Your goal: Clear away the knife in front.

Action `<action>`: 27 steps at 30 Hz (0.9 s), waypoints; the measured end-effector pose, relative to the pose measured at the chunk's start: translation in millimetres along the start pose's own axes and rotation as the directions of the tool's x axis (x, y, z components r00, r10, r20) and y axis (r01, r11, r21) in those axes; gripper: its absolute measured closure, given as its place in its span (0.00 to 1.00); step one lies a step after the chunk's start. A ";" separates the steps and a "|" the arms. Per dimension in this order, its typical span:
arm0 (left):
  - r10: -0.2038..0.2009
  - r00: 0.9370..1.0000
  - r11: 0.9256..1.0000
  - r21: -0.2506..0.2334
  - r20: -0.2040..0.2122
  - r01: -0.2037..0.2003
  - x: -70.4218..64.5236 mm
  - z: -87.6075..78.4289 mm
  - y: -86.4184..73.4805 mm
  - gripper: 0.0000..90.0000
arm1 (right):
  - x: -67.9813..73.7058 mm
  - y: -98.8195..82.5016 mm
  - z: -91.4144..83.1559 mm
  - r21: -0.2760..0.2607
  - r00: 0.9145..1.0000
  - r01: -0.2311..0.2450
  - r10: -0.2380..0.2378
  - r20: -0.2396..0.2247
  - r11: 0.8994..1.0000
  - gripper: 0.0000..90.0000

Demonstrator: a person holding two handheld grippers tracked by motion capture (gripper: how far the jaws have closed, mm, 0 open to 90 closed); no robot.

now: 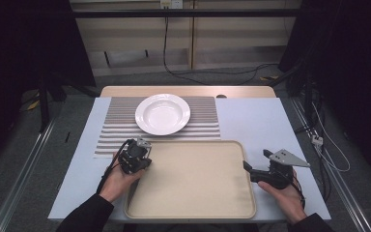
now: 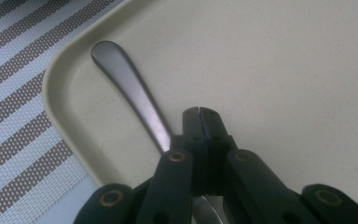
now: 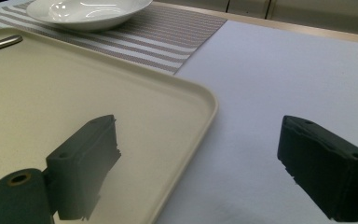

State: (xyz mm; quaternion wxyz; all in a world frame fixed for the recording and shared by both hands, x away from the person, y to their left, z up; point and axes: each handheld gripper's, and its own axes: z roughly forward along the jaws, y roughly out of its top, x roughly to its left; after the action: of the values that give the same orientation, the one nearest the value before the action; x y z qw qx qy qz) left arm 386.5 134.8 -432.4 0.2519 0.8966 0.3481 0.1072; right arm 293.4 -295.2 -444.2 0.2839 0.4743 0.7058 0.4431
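Observation:
A metal utensil handle [image 2: 126, 88] lies flat in the far left corner of a beige tray [image 2: 284, 70]; it shows as a thin bar [image 3: 0, 43] in the right gripper view. My left gripper [image 2: 199, 116] points down over it with its jaws pressed together and nothing between the tips. The handle passes underneath them. In the high view this gripper [image 1: 137, 162] sits at the tray's [image 1: 193, 179] left rim. My right gripper [image 1: 256, 160] hovers at the tray's right edge, jaws wide apart and empty [image 3: 200, 172], one over the tray [image 3: 74, 84], one over the table.
A white deep plate [image 1: 163, 114] rests on a striped placemat [image 1: 203, 121] behind the tray; both the plate [image 3: 88, 11] and the placemat [image 3: 168, 37] appear in the right gripper view. A pale sheet [image 1: 256, 121] covers the table. Cables run across the floor beyond.

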 end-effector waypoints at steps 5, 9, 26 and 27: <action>-0.014 1.000 1.000 -0.004 -0.006 0.014 1.6 -1.9 -3.5 1.00 | 0.1 0.1 0.3 0.000 1.000 0.001 -0.001 0.000 1.000 0.13; -0.028 0.999 1.000 -0.006 -0.021 0.028 2.4 -4.2 -7.2 1.00 | 0.1 0.1 0.2 0.000 1.000 0.001 -0.001 0.001 1.000 0.13; -0.073 0.997 0.991 -0.114 -0.028 0.069 6.5 -17.0 -14.2 0.81 | 0.2 0.1 -0.3 -0.002 1.000 0.001 -0.001 0.000 1.000 0.13; -0.064 0.998 0.990 -0.131 -0.018 0.061 7.6 -19.0 -14.1 0.77 | 0.1 0.2 -0.4 -0.002 1.000 0.001 -0.001 0.000 1.000 0.13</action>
State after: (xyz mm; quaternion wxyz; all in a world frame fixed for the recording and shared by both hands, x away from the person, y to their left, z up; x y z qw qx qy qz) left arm 377.0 156.0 -423.5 0.3092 0.8656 0.3712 0.1318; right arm 293.1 -295.3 -443.8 0.2847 0.4738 0.7055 0.4435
